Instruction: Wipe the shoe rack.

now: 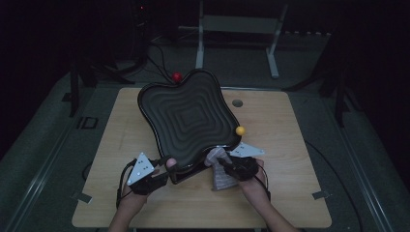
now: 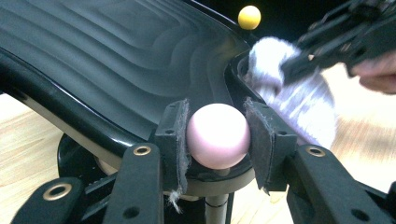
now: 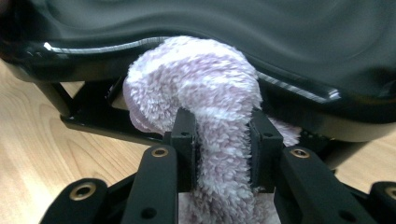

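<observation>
The high view looks down and forward over the light wooden table (image 1: 270,203), while both gripper views sit close and low, sharing the near rim of the glossy black rippled tray (image 1: 193,121) (image 2: 93,56) (image 3: 280,37).

room: dark | floor (image 1: 43,121): grey | table (image 1: 270,193): light wood | rear: possibly metal frame (image 1: 239,29)

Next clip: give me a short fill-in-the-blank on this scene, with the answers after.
1. The left hand-held gripper is shut on a ____ ball at the near corner of the black tray.
2. The right hand-held gripper grips a fluffy ____ and presses it against the tray's rim.
3. The ball at the tray's right corner is ____.
4. The tray stands on a ____ table.

Missing words: pink; cloth; yellow; wooden
</observation>
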Available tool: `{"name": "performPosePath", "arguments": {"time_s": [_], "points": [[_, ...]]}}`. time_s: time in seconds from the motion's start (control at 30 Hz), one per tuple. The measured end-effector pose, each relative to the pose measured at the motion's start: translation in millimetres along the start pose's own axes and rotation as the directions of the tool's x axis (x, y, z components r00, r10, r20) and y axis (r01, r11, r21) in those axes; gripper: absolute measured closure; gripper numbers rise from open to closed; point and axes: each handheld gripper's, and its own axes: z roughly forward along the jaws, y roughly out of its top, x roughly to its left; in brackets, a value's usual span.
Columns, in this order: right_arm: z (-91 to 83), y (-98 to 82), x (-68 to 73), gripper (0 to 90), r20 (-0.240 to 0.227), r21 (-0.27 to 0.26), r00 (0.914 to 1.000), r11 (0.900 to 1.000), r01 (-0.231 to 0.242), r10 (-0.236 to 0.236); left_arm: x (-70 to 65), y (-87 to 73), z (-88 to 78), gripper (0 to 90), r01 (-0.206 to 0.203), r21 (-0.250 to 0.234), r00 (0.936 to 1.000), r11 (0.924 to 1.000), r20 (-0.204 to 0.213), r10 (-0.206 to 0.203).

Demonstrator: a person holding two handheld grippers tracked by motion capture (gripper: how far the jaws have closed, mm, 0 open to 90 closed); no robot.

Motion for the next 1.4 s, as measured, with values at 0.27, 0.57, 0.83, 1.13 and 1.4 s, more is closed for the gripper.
{"name": "performPosePath", "arguments": {"time_s": [0.27, 0.57, 0.83, 1.13, 1.4], "points": [[-6.6, -10.4, -14.3, 68.5, 0.033, 0.025, 0.9994, 1.0, -0.014, 0.013, 0.8, -0.1, 0.2, 60.0, 0.0, -0.001, 1.0, 1.0, 0.007, 0.0], [-34.5, -4.7, -48.5, 68.2, 0.146, -0.074, 0.9862, 0.995, -0.068, 0.078, 0.7, -0.6, 0.5, 60.1, 0.002, -0.006, 1.0, 1.0, 0.008, -0.002], [-22.7, -14.3, -62.4, 68.4, 0.178, -0.037, 0.9771, 0.993, -0.112, 0.116, 1.1, -0.2, 0.5, 60.0, 0.001, -0.003, 0.9999, 1.0, 0.011, -0.001], [-12.3, -19.4, -60.2, 68.5, 0.172, -0.025, 0.9776, 0.993, -0.118, 0.121, 0.7, 0.1, 0.6, 60.0, -0.003, -0.001, 1.0, 1.0, 0.007, 0.003], [13.8, -25.4, -31.9, 68.5, 0.099, 0.058, 0.9943, 0.997, -0.043, 0.037, 0.2, -0.1, 1.1, 60.0, 0.002, -0.005, 1.0, 1.0, 0.005, -0.002]]}}
